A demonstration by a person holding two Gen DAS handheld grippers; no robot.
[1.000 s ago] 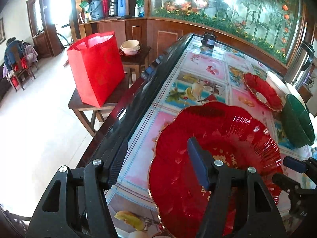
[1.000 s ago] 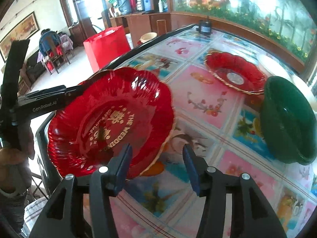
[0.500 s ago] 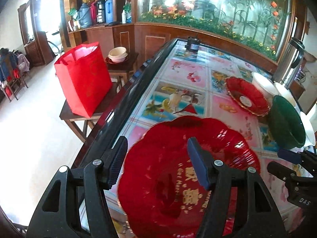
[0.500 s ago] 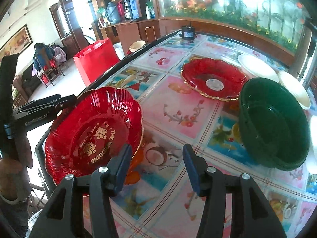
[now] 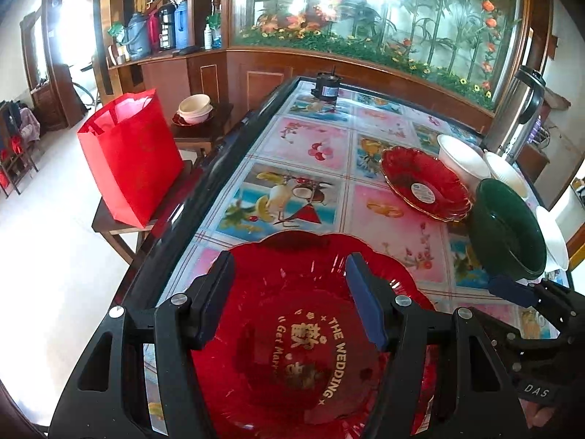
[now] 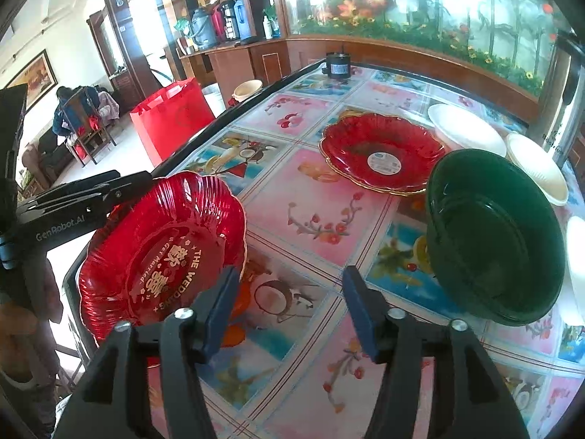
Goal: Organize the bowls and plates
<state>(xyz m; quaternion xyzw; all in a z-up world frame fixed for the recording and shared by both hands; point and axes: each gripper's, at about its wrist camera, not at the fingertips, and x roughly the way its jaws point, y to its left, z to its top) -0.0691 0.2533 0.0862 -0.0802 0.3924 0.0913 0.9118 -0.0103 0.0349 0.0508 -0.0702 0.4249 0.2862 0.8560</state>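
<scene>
A red plate with gold "THE WEDDING" lettering (image 5: 310, 333) lies near the table's front left edge, also in the right wrist view (image 6: 161, 252). My left gripper (image 5: 289, 292) is open above it, fingers spread over the plate. My right gripper (image 6: 289, 303) is open and empty over the table, just right of that plate. A second red plate (image 6: 380, 153) sits further back. A dark green bowl (image 6: 493, 234) stands to its right. White plates (image 6: 464, 131) lie behind them.
The table (image 6: 314, 219) has a fruit-patterned top and a dark left rim. A red bag (image 5: 128, 157) stands on a side table with cream bowls (image 5: 195, 108). A small black motor (image 5: 327, 87) sits at the far end, a steel kettle (image 5: 519, 117) at right.
Both grippers have drawn back toward the near end of the table. The lettered red plate now lies lower and flatter under my left gripper. Both grippers have stayed open.
</scene>
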